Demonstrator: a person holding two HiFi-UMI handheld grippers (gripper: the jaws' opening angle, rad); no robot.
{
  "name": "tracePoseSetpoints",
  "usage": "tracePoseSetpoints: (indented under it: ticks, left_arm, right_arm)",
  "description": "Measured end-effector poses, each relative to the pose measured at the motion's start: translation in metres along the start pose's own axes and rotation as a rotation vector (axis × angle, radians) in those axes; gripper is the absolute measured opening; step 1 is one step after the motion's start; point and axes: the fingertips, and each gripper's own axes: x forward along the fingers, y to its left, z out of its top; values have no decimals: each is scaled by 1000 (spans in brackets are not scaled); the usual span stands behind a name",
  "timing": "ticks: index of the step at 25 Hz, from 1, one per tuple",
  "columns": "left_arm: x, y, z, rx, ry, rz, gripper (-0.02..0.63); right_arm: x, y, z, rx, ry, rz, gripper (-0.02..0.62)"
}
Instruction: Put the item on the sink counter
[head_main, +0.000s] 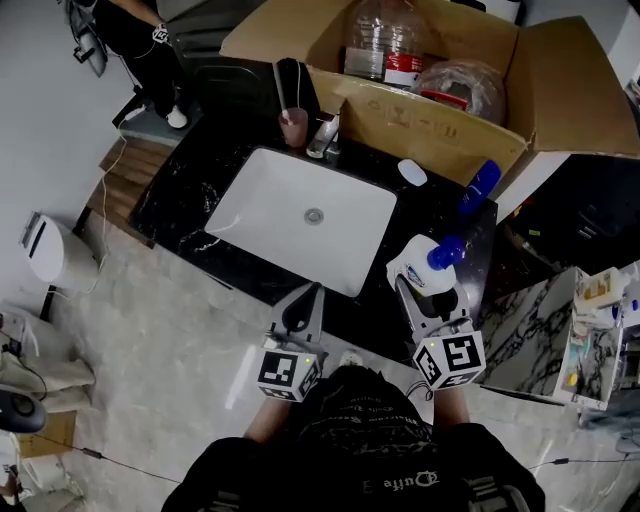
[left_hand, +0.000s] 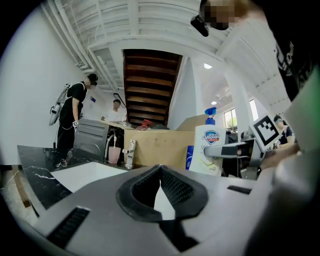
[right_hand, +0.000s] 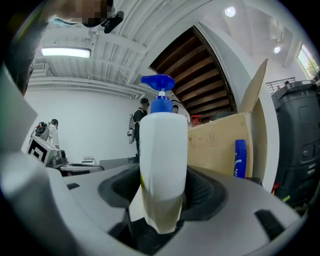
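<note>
A white soap bottle (head_main: 422, 268) with a blue pump top stands upright between the jaws of my right gripper (head_main: 425, 288), which is shut on its body. It is over the front right part of the black marble sink counter (head_main: 180, 185), just right of the white basin (head_main: 270, 215). In the right gripper view the bottle (right_hand: 162, 155) fills the gap between the pads of that gripper (right_hand: 161, 192). My left gripper (head_main: 309, 296) is shut and empty over the counter's front edge; its tips (left_hand: 160, 168) meet. The bottle (left_hand: 209, 147) shows to its right.
A big open cardboard box (head_main: 440, 120) holding plastic jugs stands behind the basin. A pink cup (head_main: 293, 127) and the faucet (head_main: 325, 138) are at the basin's back rim. A blue bottle (head_main: 480, 185) and a small white object (head_main: 411, 172) sit at the right. A person (head_main: 140, 40) stands at far left.
</note>
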Motion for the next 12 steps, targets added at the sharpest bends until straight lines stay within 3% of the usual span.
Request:
tracePoseSetpoints:
  ticks: [12]
  left_arm:
    - [48, 14, 8, 6, 17, 33, 8]
  right_arm:
    - [65, -43, 37, -16, -31, 21, 258]
